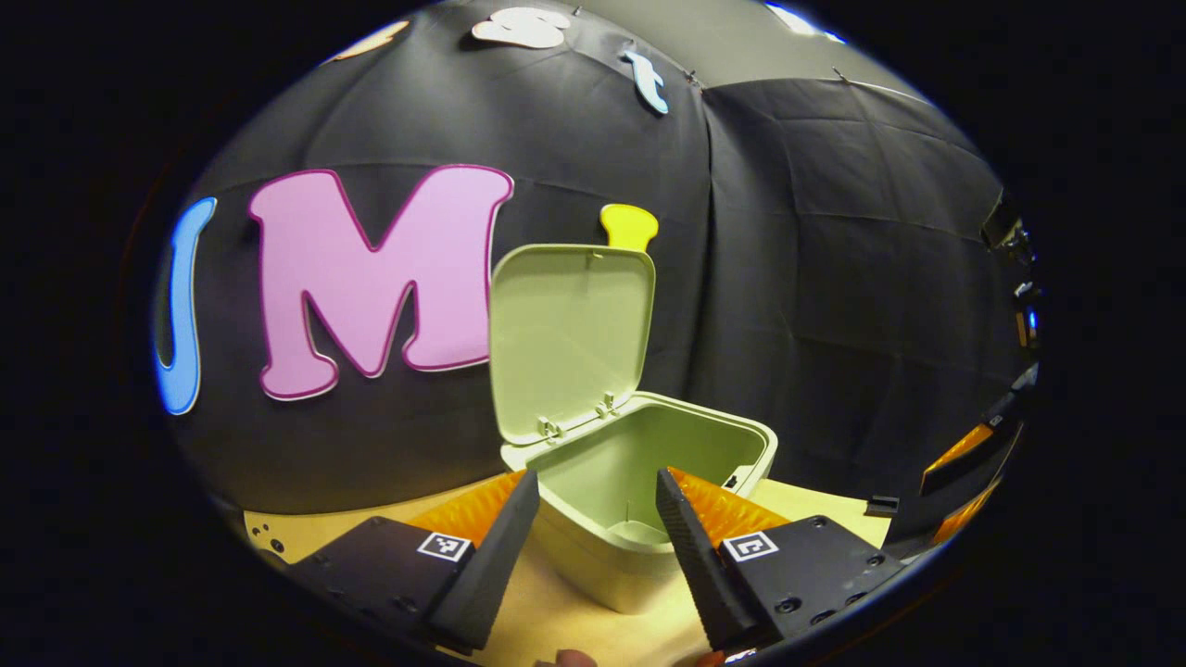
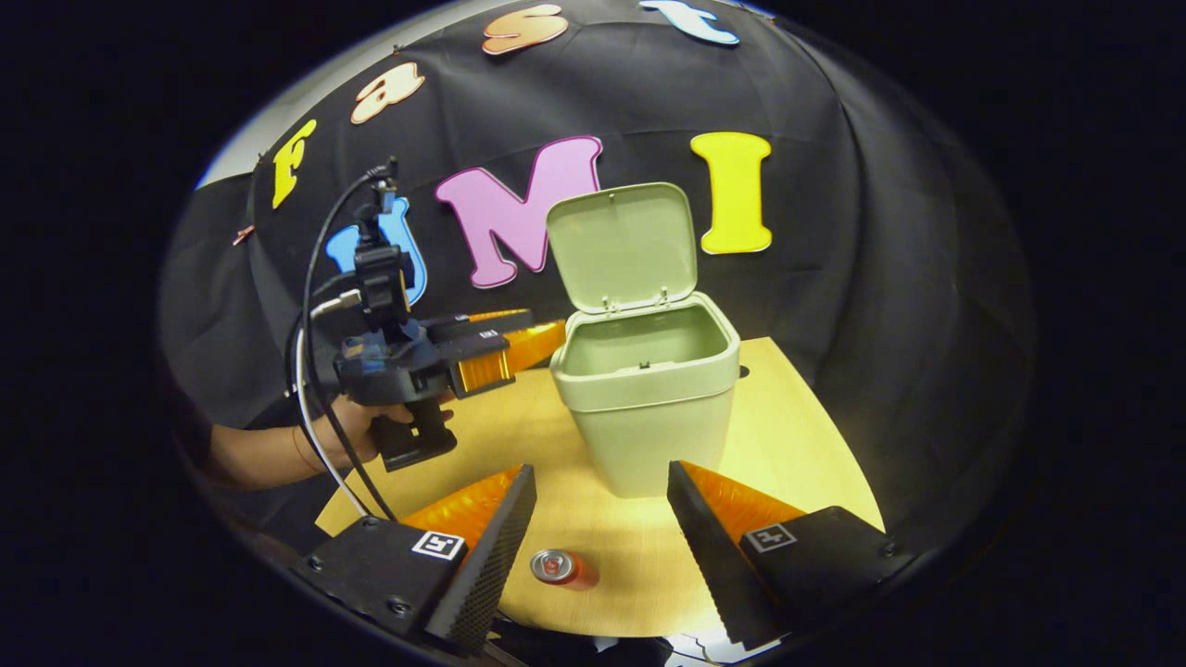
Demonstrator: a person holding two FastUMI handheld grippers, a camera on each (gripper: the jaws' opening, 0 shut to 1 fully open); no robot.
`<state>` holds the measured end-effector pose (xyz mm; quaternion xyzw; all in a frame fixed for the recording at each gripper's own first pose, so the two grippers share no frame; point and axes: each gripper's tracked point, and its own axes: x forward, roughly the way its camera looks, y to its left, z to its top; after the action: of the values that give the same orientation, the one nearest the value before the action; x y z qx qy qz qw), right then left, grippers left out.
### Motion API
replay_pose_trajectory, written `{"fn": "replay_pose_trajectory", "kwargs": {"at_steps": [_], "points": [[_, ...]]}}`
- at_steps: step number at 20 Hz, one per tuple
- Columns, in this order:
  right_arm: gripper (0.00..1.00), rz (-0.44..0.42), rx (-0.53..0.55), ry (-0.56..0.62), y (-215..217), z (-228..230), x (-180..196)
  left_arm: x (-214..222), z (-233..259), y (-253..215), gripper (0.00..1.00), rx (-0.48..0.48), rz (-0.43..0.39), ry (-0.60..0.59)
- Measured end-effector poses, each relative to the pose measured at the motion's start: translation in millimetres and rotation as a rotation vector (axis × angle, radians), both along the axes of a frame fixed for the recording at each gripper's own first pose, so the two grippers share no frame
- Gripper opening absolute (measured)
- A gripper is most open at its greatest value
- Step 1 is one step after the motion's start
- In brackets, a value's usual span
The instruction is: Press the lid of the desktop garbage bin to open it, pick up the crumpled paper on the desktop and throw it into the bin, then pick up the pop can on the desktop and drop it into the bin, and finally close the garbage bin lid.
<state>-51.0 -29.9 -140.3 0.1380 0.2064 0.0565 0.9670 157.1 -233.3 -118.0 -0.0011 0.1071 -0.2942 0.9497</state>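
The pale green bin [image 2: 649, 408] stands on the wooden table [image 2: 797, 435] with its lid [image 2: 623, 245] swung up against the wall. In the left gripper view the bin [image 1: 649, 463] is close ahead, its mouth wide and its lid [image 1: 570, 338] upright. My left gripper [image 1: 596, 477] is open over the near rim with nothing between its fingers. In the right gripper view a hand holds the left gripper [image 2: 547, 335] level at the bin's left rim. A red pop can [image 2: 563, 567] lies on its side on the table, low between the fingers of my open right gripper [image 2: 600, 471].
The table's front edge [image 2: 593, 632] runs just below the can. Black cloth walls stand close behind the bin. A forearm and cables [image 2: 310, 398] reach in from the left. Part of the right gripper [image 1: 964, 463] shows at the right edge of the left gripper view.
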Motion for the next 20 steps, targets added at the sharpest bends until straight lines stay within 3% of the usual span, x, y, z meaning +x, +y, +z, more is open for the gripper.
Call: {"fn": "replay_pose_trajectory", "kwargs": {"at_steps": [8,20], "points": [[0.94,0.178,-0.053,0.118,53.2,-55.7,-8.3,-43.3,23.3,72.1,0.84,-0.013,0.126,-0.037],[0.94,0.418,-0.218,0.275,106.0,-148.7,-14.0,-102.7,-11.7,153.0,0.84,0.025,0.285,0.054]]}}
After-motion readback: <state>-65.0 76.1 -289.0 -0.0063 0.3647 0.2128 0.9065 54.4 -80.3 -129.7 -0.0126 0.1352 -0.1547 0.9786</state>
